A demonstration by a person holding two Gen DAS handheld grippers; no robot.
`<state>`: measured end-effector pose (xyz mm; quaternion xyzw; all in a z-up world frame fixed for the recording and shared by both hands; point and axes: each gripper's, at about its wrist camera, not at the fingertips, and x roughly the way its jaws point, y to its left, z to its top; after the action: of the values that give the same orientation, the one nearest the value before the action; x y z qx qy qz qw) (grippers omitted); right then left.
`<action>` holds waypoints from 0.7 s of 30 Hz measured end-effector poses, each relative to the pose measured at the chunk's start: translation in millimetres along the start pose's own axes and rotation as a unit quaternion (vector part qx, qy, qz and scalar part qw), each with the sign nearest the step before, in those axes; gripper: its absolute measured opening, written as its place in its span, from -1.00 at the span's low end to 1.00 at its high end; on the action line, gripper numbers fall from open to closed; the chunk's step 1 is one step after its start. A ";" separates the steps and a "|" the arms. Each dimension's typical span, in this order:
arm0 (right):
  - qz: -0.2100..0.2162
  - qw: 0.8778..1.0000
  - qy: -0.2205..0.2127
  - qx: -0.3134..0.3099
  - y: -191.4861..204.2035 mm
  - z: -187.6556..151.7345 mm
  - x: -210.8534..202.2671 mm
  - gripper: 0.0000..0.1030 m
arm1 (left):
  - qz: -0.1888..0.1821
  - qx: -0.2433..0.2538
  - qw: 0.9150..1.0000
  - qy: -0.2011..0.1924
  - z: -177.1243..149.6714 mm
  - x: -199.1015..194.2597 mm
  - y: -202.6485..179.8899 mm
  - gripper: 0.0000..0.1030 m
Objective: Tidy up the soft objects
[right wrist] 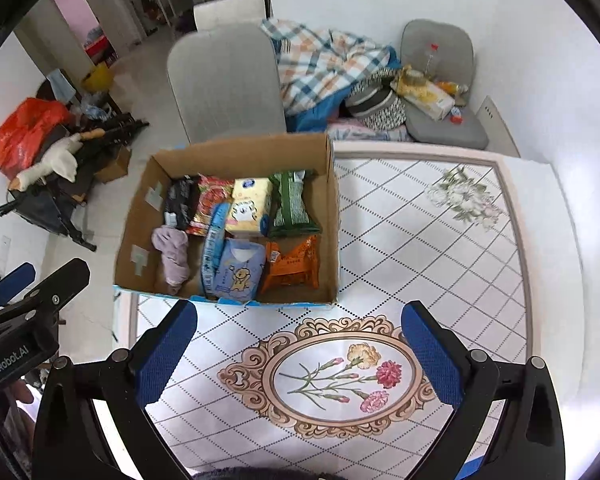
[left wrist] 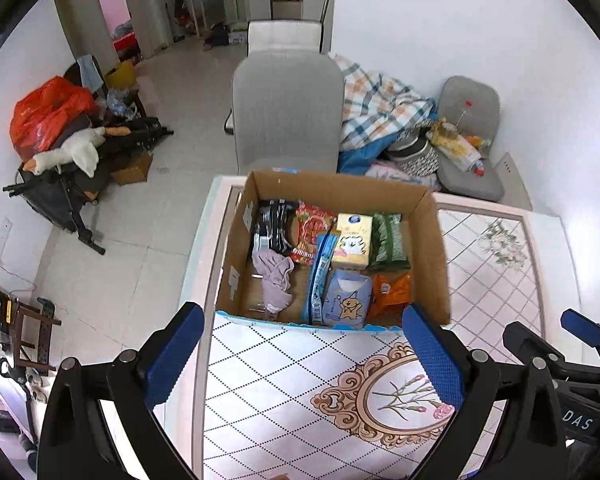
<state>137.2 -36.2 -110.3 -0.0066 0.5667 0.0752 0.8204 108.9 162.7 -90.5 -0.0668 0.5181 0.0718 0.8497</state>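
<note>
An open cardboard box (left wrist: 436,248) (right wrist: 334,208) stands at the table's far left part. Inside lie a crumpled lilac cloth (left wrist: 274,276) (right wrist: 172,254), a black pack (left wrist: 272,226), a red snack bag (left wrist: 312,234), a yellow tissue pack (left wrist: 354,242) (right wrist: 250,206), a green pack (left wrist: 388,242) (right wrist: 292,204), a long blue pack (left wrist: 320,276), a pale blue bear pack (left wrist: 346,300) (right wrist: 238,274) and an orange bag (left wrist: 390,294) (right wrist: 292,266). My left gripper (left wrist: 300,360) hovers open and empty above the table, short of the box. My right gripper (right wrist: 300,356) is likewise open and empty over the flower medallion.
The table (right wrist: 440,240) has a white diamond-patterned cloth. A grey chair (left wrist: 286,112) stands behind the box, and a plaid blanket (left wrist: 380,108) with clutter lies on a seat to the right. At left on the floor are an orange bag (left wrist: 48,116) and a folded stand.
</note>
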 end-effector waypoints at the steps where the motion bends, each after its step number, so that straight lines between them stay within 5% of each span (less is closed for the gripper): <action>1: 0.002 1.000 -0.006 0.001 -1.1 -1.9 -10.2 1.00 | 0.002 0.003 1.000 -0.007 -1.4 -11.0 -1.0 0.98; 9: 0.002 0.998 -0.055 -0.005 -6.3 -16.9 -88.1 1.00 | -0.011 0.010 0.999 -0.032 -11.3 -67.2 -4.3 0.98; 21: 0.006 0.997 -0.079 -0.004 -17.5 -30.7 -145.6 1.00 | -0.009 0.002 0.999 -0.052 -19.4 -110.5 -10.4 0.98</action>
<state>60.5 -73.3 12.9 -0.0010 0.4994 0.0826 0.8624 44.0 143.0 -0.5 -0.0659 0.4724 0.0669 0.8764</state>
